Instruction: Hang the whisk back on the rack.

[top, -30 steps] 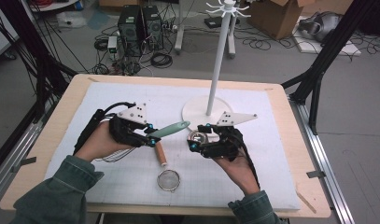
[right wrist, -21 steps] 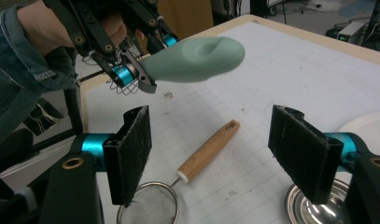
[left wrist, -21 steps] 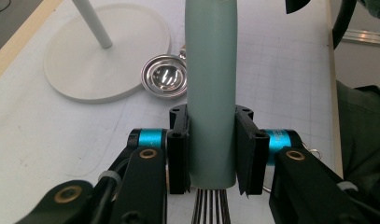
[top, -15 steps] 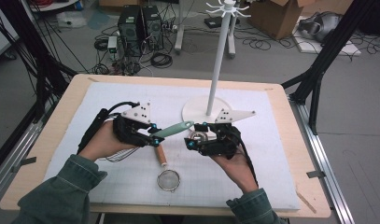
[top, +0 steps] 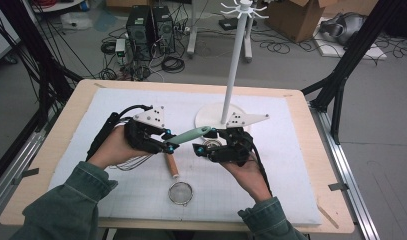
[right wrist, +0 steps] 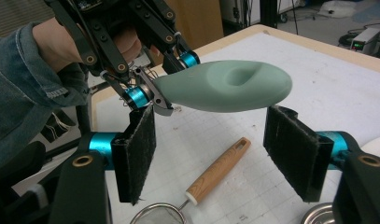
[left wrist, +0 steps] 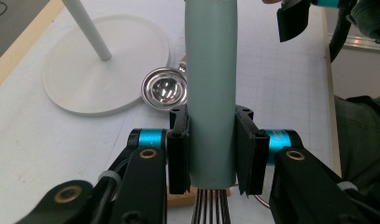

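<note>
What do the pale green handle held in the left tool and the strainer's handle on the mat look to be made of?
The green handle looks like matte moulded plastic or silicone: even colour, soft sheen, smooth dimple; which one is unclear. The strainer handle looks like unvarnished light wood: visible grain, tan tone, a slot at its end.

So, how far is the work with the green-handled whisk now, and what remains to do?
Done: the left hand-held gripper is shut on the whisk handle and holds it above the mat.

In hand: the right hand-held gripper sits below the handle's free end with its jaws apart. They have just been closing, but the pads do not touch it.

Left: probably taking the handle over; the stand has free hooks. The strainer lies untouched.
</note>
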A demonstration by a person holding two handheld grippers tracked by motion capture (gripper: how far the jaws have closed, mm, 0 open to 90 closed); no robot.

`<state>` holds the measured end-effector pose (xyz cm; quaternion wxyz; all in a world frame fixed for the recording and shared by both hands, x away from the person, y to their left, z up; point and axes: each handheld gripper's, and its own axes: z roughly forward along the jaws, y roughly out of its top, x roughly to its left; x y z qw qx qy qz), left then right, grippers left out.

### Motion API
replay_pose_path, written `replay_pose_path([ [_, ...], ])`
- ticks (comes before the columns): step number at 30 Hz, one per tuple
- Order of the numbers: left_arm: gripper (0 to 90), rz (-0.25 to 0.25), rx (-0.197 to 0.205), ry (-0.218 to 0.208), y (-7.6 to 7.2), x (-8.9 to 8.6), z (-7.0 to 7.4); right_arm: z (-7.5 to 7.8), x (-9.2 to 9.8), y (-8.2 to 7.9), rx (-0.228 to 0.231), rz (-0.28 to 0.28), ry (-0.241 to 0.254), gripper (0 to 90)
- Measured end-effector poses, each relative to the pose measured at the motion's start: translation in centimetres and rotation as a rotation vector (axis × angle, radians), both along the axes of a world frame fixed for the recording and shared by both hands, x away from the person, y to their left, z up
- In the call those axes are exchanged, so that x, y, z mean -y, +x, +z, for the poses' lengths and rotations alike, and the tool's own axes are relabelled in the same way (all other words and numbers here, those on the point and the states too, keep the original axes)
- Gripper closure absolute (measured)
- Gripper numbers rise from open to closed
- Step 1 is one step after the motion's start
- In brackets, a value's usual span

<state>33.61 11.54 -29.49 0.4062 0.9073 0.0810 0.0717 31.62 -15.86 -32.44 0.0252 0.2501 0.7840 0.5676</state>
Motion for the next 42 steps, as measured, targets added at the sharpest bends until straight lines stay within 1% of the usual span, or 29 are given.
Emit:
replay_pose_path([
  [1,69.3,0.001,0.005,-0.001,0.0,0.1,0.0,0.0,0.0,0.1,0.004,0.002,0.000,33.9],
  [2,69.4,0.003,0.005,-0.009,0.0,0.1,0.0,0.1,0.0,0.1,0.005,0.001,0.003,33.9],
  [4,69.3,0.002,0.002,-0.010,0.0,0.2,0.0,0.2,-0.1,0.1,0.005,-0.001,0.009,33.9],
  [6,69.3,-0.002,0.004,-0.005,0.1,0.3,0.1,0.4,-0.2,0.2,-0.003,0.001,0.013,34.2],
  [8,69.3,0.000,0.002,-0.014,0.2,0.4,0.0,0.5,-0.3,0.3,-0.003,0.009,0.017,35.6],
  [11,69.3,0.002,-0.001,-0.016,0.3,0.5,0.1,0.6,-0.5,0.4,-0.004,0.013,0.017,37.0],
  [17,69.3,-0.003,0.005,-0.012,0.2,0.7,0.3,0.8,-0.6,0.4,0.001,0.010,0.028,39.5],
  [18,69.3,-0.002,0.006,-0.019,0.2,0.8,0.4,0.9,-0.6,0.4,-0.003,0.006,0.031,40.2],
  [20,69.3,0.000,0.005,-0.022,0.2,0.8,0.5,1.0,-0.6,0.5,-0.003,0.006,0.041,41.7],
  [22,69.3,0.004,0.008,-0.034,0.3,0.9,0.6,1.1,-0.5,0.6,-0.007,0.002,0.053,42.3],
  [24,69.4,0.005,0.010,-0.034,0.3,0.9,0.7,1.1,-0.5,0.6,-0.010,-0.001,0.066,43.2],
  [25,69.3,0.002,0.015,-0.026,0.3,1.0,0.9,1.1,-0.5,0.6,-0.006,-0.001,0.067,43.2],
  [28,69.4,0.007,0.013,-0.043,0.2,1.2,1.0,1.3,-0.5,0.6,-0.014,-0.007,0.083,44.2],
  [29,69.3,0.008,0.015,-0.038,0.2,1.2,1.1,1.3,-0.5,0.7,-0.007,-0.010,0.084,44.5],
  [31,69.3,0.006,0.017,-0.048,0.2,1.4,1.2,1.3,-0.6,0.7,-0.008,-0.012,0.089,44.9],
  [32,69.3,0.007,0.018,-0.045,0.2,1.4,1.2,1.4,-0.6,0.7,-0.013,-0.015,0.096,44.9],
  [34,69.3,0.007,0.021,-0.054,0.3,1.7,1.3,1.5,-0.6,0.7,-0.012,-0.018,0.102,45.5],
  [35,69.3,0.004,0.022,-0.048,0.3,1.7,1.4,1.5,-0.6,0.7,-0.017,-0.019,0.107,45.8],
  [39,69.3,0.014,0.035,-0.049,0.2,2.3,1.5,1.4,-0.7,0.8,-0.029,-0.027,0.122,47.1],
  [40,69.3,0.017,0.039,-0.050,0.1,2.4,1.5,1.4,-0.7,0.8,-0.035,-0.033,0.128,47.2],
  [41,69.3,0.019,0.037,-0.051,0.1,2.5,1.5,1.4,-0.7,0.9,-0.049,-0.033,0.143,48.6],
  [42,69.3,0.022,0.043,-0.049,0.1,2.6,1.5,1.4,-0.7,1.0,-0.058,-0.033,0.155,50.0],
])
